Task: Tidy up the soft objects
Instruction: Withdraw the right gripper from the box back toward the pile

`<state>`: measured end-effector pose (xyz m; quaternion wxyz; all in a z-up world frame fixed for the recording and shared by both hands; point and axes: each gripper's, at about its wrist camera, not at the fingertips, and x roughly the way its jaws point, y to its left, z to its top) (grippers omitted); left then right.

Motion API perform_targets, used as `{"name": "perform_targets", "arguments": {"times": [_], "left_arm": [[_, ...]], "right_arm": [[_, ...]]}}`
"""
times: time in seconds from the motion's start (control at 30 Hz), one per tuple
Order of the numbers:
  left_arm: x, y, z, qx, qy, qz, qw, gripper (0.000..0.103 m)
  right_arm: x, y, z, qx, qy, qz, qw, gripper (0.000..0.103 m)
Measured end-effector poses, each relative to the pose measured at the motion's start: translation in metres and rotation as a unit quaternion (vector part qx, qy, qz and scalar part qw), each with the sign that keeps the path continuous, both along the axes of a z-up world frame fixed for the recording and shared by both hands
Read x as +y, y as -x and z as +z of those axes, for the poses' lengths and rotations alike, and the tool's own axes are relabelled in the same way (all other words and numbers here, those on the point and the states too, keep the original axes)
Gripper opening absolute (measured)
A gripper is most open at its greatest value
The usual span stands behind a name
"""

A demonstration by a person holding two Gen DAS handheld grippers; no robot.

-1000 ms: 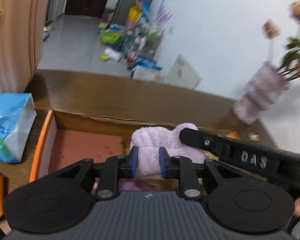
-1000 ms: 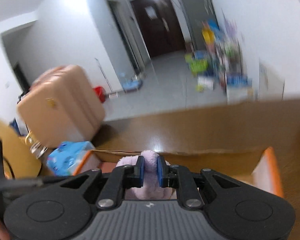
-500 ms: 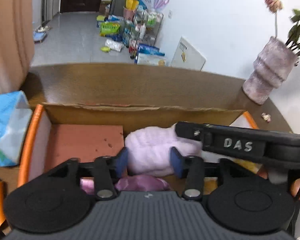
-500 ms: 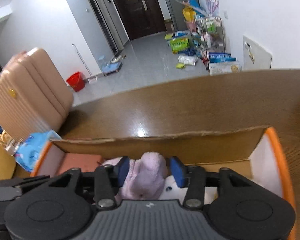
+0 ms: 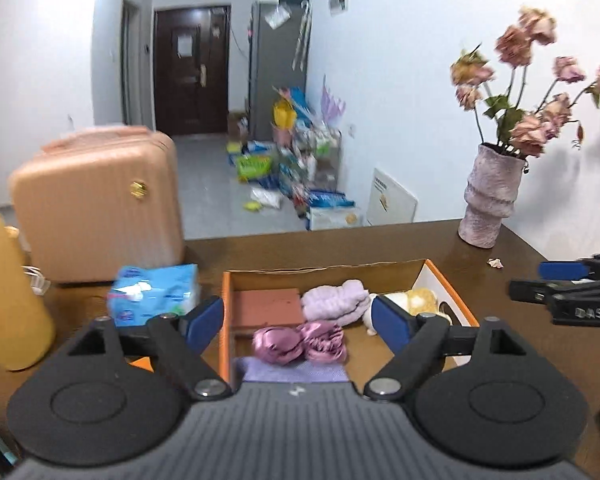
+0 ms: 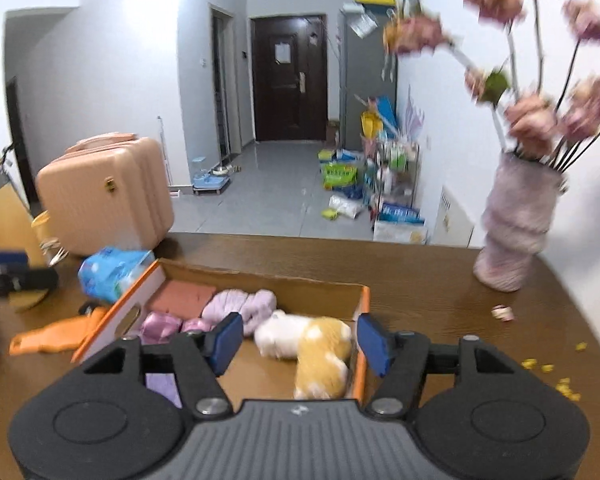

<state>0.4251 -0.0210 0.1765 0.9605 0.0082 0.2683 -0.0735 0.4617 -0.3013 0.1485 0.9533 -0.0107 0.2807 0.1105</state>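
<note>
An orange-edged cardboard box [image 5: 226, 320] [image 6: 362, 300] sits on the brown table. Inside lie a fluffy lilac plush [image 5: 336, 302] [image 6: 240, 304], a shiny pink satin piece [image 5: 300, 342] [image 6: 162, 326], a terracotta flat pad [image 5: 266, 306] [image 6: 186, 294], a white and yellow plush animal [image 6: 308, 344] [image 5: 414, 300] and a lilac cloth [image 5: 296, 372]. My left gripper [image 5: 298, 320] is open and empty, raised in front of the box. My right gripper [image 6: 300, 338] is open and empty above the box's near right part; it also shows in the left wrist view [image 5: 568, 292].
A blue tissue pack [image 5: 156, 292] [image 6: 112, 270] lies left of the box. A pink suitcase [image 5: 96, 204] stands behind it. A vase of dried flowers [image 5: 490, 200] [image 6: 514, 224] stands at the table's far right. An orange cloth [image 6: 56, 334] lies left of the box. Yellow crumbs [image 6: 556, 376] are scattered at right.
Both grippers opened, let go of the lilac plush into the box, and pulled back and up. The plush now lies in the box.
</note>
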Motion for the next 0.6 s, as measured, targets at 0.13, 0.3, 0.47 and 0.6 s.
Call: {"name": "perform_targets", "arguments": {"times": [0.13,0.3,0.47,0.6], "left_arm": [[0.002,0.057,0.008,-0.021,0.001,-0.001,0.9998,0.085],[-0.003,0.141,-0.013,-0.062,-0.025,-0.006,0.9977,0.089],[0.001,0.225,-0.046,-0.085,-0.012,-0.024,0.996,0.093],[0.005,0.271,-0.071,-0.092,-0.007,-0.025,0.9954,0.097]], "right_arm": [[-0.002,0.063,0.008,-0.042,0.023,0.002,0.999,0.066],[0.003,0.141,-0.001,-0.104,0.035,-0.004,0.994,0.066],[0.005,0.215,-0.024,-0.112,0.014,0.024,0.993,0.066],[0.008,0.268,-0.051,-0.096,-0.015,0.052,0.994,0.068]]}}
